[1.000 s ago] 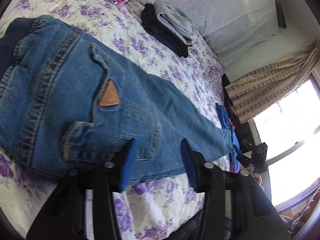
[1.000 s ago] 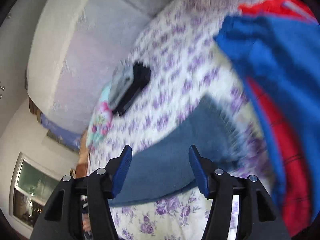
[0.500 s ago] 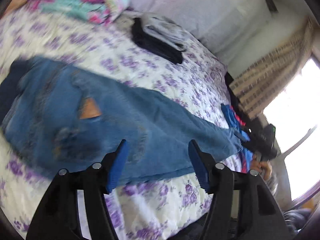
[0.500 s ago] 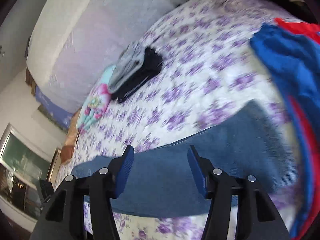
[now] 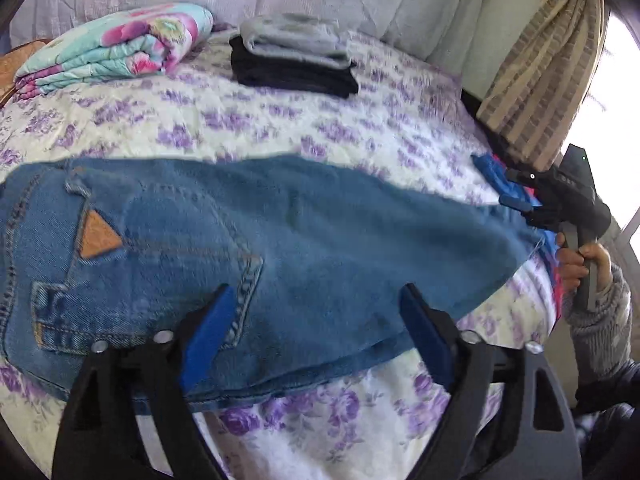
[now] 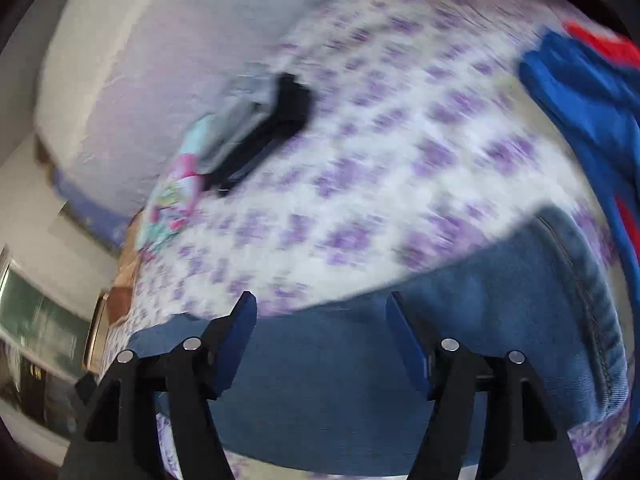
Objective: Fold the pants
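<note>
Blue jeans (image 5: 248,240) lie flat across the flowered bedspread (image 5: 304,128), folded lengthwise, waist and back pocket at the left, leg hems at the right. My left gripper (image 5: 316,312) is open and empty, hovering over the near edge around the seat. My right gripper (image 6: 322,320) is open and empty above the leg end of the jeans (image 6: 480,304). It also shows in the left wrist view (image 5: 516,192), held by a hand beside the hems.
A black and grey folded stack (image 5: 296,60) and a floral blanket (image 5: 116,48) lie at the far side by the pillows. A blue and red garment (image 6: 592,112) lies past the hems. A striped curtain (image 5: 540,60) hangs right.
My left gripper has swung right and pulled back, so the whole length of the jeans shows. My right gripper has dropped closer over the leg end. Both stay open.
</note>
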Tool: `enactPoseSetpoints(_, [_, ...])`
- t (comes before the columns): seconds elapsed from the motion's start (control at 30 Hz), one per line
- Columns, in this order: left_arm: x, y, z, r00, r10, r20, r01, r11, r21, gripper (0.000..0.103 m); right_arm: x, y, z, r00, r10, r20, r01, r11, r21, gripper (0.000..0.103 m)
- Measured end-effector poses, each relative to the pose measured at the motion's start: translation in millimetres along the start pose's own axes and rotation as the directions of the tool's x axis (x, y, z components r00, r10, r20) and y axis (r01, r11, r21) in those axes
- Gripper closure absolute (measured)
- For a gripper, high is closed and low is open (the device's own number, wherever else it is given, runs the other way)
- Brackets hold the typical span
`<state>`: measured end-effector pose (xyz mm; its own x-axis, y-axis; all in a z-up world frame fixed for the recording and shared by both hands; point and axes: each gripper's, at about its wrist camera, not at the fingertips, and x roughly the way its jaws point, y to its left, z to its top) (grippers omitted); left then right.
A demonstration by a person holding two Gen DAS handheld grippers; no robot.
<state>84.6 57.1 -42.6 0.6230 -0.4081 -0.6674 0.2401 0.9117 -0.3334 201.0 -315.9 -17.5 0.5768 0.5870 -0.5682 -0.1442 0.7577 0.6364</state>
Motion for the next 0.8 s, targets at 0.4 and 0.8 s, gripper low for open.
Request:
enactPoseSetpoints(0.4, [37,-8,13,0.998,0.068,0.012,-0.068,0.997,0.022,0.01,242,132,30,0.71,0.235,-0.664,-0.333,0.943,-0.022,0.014])
enactPoseSetpoints(0.8, [52,-16,-4,0.991,0.121,0.057,-0.127,0.987,0.104,0.005,276,156,4,0.474,0.226,-0.851,-0.452,0.892,-0.015,0.011])
